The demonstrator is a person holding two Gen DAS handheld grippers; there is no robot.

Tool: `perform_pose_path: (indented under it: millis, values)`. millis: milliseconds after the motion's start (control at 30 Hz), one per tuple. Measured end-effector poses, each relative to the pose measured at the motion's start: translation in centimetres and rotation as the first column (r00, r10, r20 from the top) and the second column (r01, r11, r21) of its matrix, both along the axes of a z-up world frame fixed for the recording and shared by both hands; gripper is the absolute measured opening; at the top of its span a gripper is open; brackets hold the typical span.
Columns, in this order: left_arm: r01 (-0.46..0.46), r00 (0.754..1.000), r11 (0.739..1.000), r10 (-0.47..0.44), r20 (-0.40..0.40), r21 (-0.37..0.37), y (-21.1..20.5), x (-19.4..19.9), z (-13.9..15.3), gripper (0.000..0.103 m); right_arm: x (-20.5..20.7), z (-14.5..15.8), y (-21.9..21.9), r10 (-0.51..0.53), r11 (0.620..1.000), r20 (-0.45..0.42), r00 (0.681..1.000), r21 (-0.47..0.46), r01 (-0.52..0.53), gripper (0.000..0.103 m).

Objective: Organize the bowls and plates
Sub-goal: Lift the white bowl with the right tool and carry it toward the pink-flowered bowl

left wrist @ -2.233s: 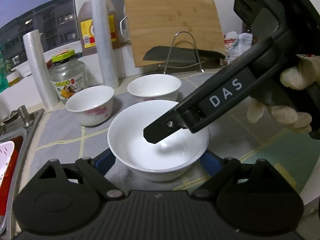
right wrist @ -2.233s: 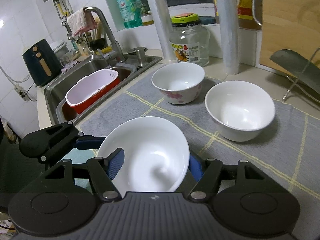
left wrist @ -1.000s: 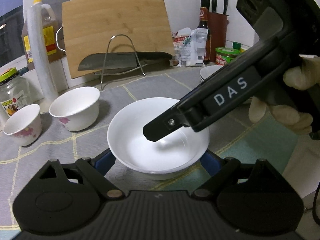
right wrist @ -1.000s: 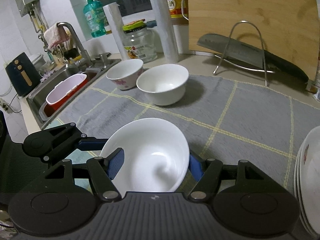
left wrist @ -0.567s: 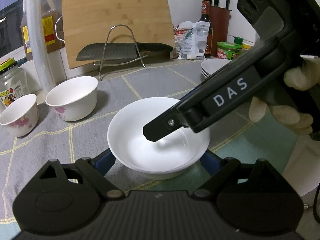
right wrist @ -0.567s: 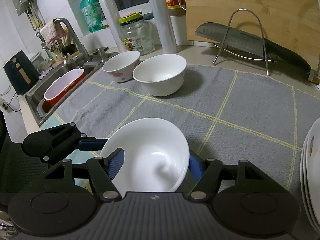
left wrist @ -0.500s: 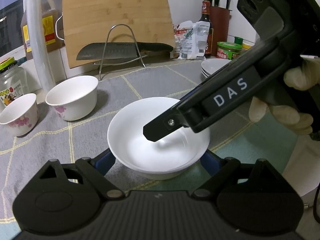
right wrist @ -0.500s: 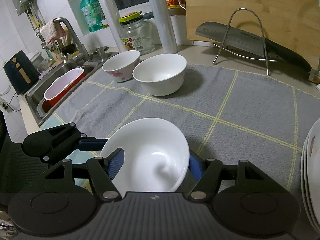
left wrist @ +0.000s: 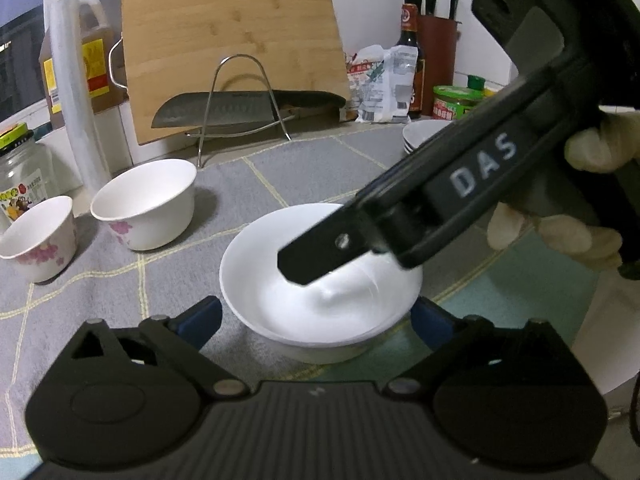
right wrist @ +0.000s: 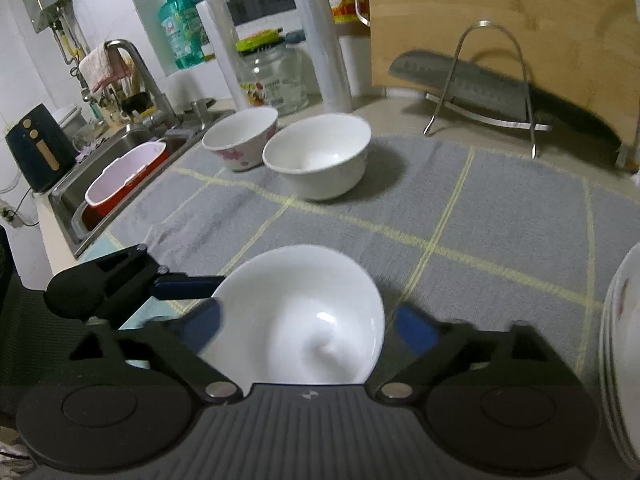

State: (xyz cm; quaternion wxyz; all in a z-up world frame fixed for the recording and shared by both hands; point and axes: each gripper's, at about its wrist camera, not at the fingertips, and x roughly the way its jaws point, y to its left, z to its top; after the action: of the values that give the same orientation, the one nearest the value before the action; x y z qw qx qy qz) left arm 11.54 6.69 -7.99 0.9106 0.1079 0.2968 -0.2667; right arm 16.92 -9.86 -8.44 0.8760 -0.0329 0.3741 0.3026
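A plain white bowl [left wrist: 320, 292] sits on the grey checked mat [left wrist: 312, 168] near its front edge. My left gripper [left wrist: 316, 314] straddles it. The jaws are opening, and the blue pads [left wrist: 200, 316] stand just off the rim on both sides. My right gripper [right wrist: 308, 322] frames the same bowl [right wrist: 296, 312] from the other side. Its jaws are opening too, the pads [right wrist: 414, 330] clear of the rim. A right-gripper finger [left wrist: 312, 260] hangs over the bowl's hollow. One left finger [right wrist: 188, 280] shows at left.
A flowered bowl [right wrist: 240, 136] and a white bowl [right wrist: 320, 156] stand at the mat's far left. A plate stack [right wrist: 620, 340] is at the right, small dishes [left wrist: 424, 136] behind. A cleaver on a wire rack [left wrist: 240, 108] leans against a cutting board [left wrist: 232, 48]. The sink [right wrist: 120, 168] is at left.
Both grippers carried the bowl to the right, away from the two other bowls, then held still. Now both pairs of pads have spread off its rim and let it go.
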Motion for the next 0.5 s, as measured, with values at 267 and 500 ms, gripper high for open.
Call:
perform_pose_path:
  millis: [267,500]
  values:
    - [-0.023,1.0,0.999,0.023,0.003,-0.026,2.3,-1.4,2.1,0.101,0.3,1.4,-0.3,-0.005,1.0,0.037,0.999,-0.013,0.006,0.103]
    - [-0.159,0.985,0.985,0.163,0.058,-0.064,6.4,0.1,4.3,0.101,1.4,2.6,0.2,-0.008,1.0,0.07,0.997,-0.03,0.01,0.103]
